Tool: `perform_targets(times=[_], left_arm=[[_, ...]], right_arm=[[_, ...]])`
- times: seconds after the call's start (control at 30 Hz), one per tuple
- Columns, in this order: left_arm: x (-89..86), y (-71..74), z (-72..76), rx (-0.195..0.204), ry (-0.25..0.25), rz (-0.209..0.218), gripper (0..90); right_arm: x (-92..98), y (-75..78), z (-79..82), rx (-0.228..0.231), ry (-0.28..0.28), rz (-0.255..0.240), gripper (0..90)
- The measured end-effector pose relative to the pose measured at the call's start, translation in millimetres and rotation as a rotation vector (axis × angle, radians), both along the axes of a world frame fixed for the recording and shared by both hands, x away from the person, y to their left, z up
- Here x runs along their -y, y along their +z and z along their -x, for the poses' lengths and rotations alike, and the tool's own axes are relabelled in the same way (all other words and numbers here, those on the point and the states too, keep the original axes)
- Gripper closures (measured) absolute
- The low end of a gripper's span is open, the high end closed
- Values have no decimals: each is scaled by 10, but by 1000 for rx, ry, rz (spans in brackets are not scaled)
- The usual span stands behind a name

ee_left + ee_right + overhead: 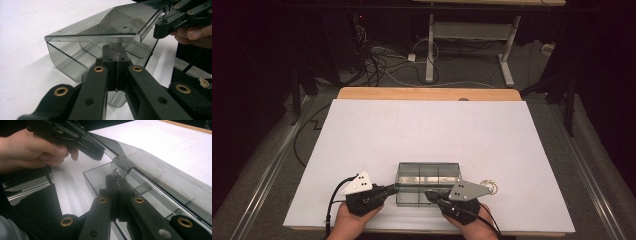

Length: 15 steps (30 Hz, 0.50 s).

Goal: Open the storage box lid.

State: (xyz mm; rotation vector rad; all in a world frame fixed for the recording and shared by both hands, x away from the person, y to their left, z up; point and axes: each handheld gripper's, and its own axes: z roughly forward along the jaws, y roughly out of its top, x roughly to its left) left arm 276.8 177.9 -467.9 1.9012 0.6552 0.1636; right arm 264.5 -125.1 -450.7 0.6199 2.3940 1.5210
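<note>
Both tools clenched: left tool [389, 190] & right tool [430, 195] pinching lid [105, 27] of clear box [428, 176]. Uneven lift could twist the hinge or skid the box across surface [422, 130].

Bare table [427, 125] beyond box [428, 176]

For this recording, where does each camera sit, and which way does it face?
High view: above the person's side, looking forward and down on the white table; both hands, left gripper and right gripper show.
Left gripper view: rides the left gripper, facing the smoky clear plastic box; its shut jaws show.
Right gripper view: rides the right gripper, facing the box lid; its shut jaws show.
Shared: the box.
</note>
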Motion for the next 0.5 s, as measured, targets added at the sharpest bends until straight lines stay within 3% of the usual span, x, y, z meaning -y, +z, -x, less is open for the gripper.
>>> perform_targets(times=[0.5], left_arm=[[2, 34, -29, 16, 4, -2, 880]], right_arm=[[-6, -10, 25, 5, 4, 9, 900]])
